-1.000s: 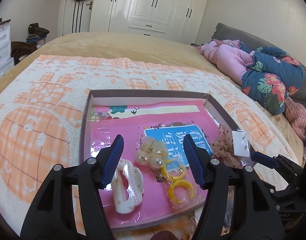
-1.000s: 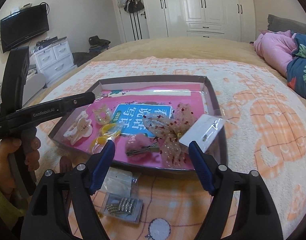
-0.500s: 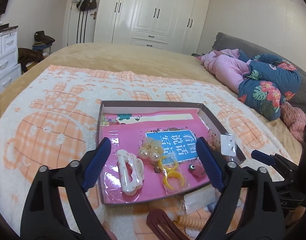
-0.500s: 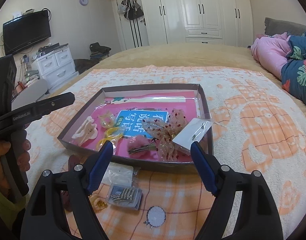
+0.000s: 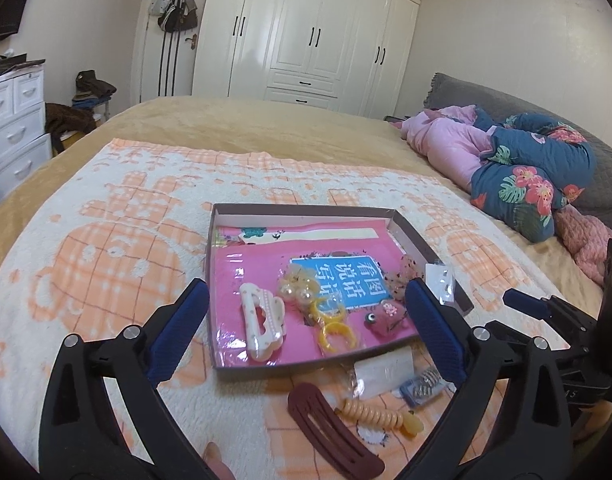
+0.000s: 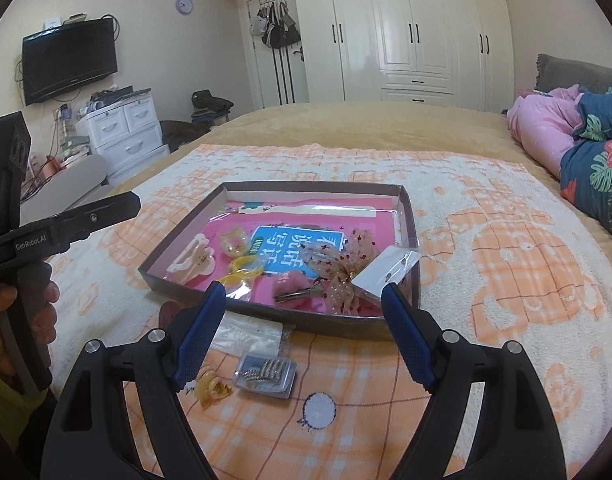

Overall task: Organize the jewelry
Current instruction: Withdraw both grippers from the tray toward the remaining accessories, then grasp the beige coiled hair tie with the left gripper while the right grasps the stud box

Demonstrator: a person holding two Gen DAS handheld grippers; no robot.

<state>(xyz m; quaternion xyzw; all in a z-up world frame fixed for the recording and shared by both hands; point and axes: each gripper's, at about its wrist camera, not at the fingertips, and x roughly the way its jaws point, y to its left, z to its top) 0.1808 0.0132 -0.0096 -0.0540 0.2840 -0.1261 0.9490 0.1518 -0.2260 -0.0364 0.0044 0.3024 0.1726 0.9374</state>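
Note:
A shallow brown box (image 5: 306,209) with a pink lining lies on the bed blanket. In it are a white hair claw (image 5: 261,326), a pearl packet (image 5: 297,286), yellow rings (image 5: 334,330), a pink fuzzy clip (image 5: 386,316), a sequinned bow (image 6: 338,268) and a white card (image 6: 386,272). My left gripper (image 5: 305,290) hovers short of the box's near edge, its jaws opening with nothing between them. My right gripper (image 6: 303,288) is open and empty, above the blanket in front of the box.
In front of the box lie a dark red hair clip (image 5: 332,432), an orange spiral tie (image 5: 374,414), a clear bag (image 6: 249,332), a packet of silver clips (image 6: 265,372) and an amber claw (image 6: 209,390). Folded bedding (image 5: 538,184) lies at the right.
Both grippers have drawn back and risen from the box, which looks smaller now. The left jaws have spread much wider. The loose items in front of the box have come into view.

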